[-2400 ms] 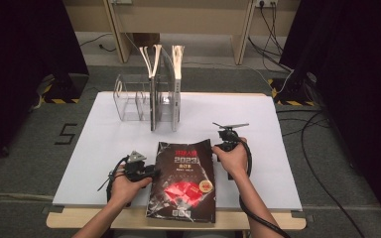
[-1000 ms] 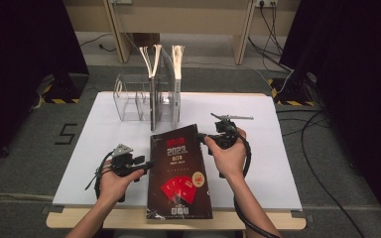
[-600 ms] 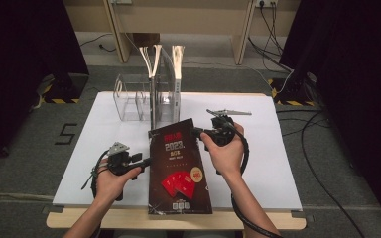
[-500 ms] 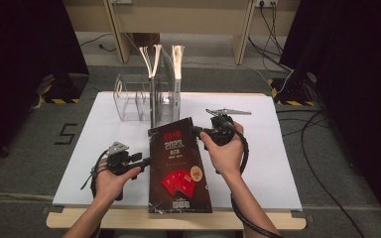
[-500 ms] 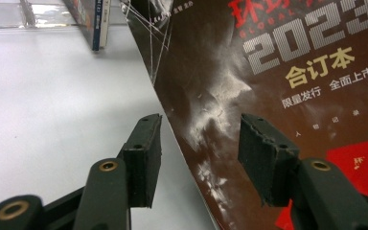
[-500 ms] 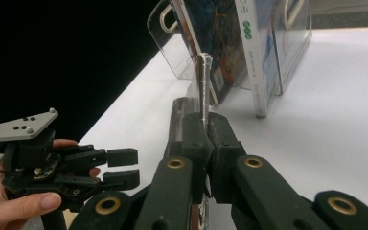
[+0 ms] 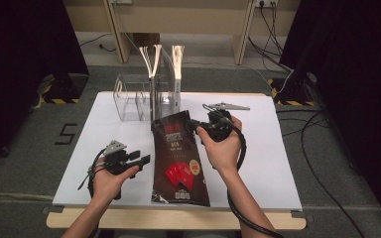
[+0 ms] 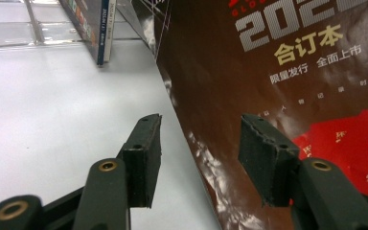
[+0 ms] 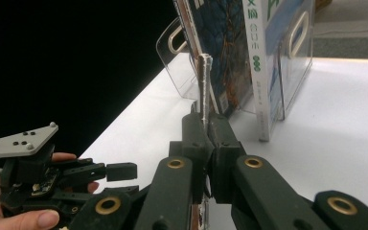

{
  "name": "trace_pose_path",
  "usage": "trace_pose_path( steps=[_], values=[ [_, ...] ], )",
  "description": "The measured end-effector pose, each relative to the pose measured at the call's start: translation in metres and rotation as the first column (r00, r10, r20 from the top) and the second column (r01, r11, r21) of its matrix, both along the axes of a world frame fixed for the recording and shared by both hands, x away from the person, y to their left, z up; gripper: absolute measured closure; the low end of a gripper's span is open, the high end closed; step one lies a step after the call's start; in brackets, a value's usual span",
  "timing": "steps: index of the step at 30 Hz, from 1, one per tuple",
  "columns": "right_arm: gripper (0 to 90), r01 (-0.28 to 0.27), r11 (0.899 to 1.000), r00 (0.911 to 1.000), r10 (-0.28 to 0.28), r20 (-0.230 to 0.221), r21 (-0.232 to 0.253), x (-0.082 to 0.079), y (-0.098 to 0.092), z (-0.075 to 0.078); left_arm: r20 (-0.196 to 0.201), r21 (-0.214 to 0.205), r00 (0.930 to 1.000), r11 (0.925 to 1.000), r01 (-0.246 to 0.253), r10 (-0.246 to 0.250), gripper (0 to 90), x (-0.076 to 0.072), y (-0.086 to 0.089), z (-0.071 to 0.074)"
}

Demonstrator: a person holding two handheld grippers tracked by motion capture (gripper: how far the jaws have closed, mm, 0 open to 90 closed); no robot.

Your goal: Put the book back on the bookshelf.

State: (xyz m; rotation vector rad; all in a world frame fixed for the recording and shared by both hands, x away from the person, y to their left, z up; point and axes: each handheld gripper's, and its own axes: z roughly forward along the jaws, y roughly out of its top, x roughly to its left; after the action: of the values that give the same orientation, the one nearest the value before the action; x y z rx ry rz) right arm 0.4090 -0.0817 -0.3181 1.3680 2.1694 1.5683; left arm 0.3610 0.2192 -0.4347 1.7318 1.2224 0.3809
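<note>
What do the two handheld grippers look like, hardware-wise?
Left gripper and right gripper: black bodies, each topped by a grey three-cornered plate and trailing a black cable. Fingers are black with ribbed pads and brass-coloured pivot pins. Forearms bare, no sleeves.

The right gripper [image 7: 194,126] is pointing left across the person's front, its jaws clamping tight on a thin edge, the right hand [image 7: 222,145] wrapping its body with the forearm reaching forward. The left gripper [image 7: 144,159] is pointing right, jaws standing apart, gripped by the left hand [image 7: 110,177] lower down.
</note>
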Motion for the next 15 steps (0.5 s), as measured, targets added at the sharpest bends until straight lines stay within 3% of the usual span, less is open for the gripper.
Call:
trace_pose_path(
  steps=[10,15],
  values=[
    [87.6,-0.021,1.0,0.9992,0.021,0.034,0.0,0.0,0.015,0.012,0.009,-0.012,1.0,0.9999,0.0,0.0,49.6,-0.001,0.0,0.004],
    [87.6,-0.025,1.0,0.9968,0.025,0.075,-0.003,0.0,0.022,0.018,0.012,-0.011,0.9999,0.9999,0.005,-0.005,49.5,-0.002,0.001,0.007]
  ],
)
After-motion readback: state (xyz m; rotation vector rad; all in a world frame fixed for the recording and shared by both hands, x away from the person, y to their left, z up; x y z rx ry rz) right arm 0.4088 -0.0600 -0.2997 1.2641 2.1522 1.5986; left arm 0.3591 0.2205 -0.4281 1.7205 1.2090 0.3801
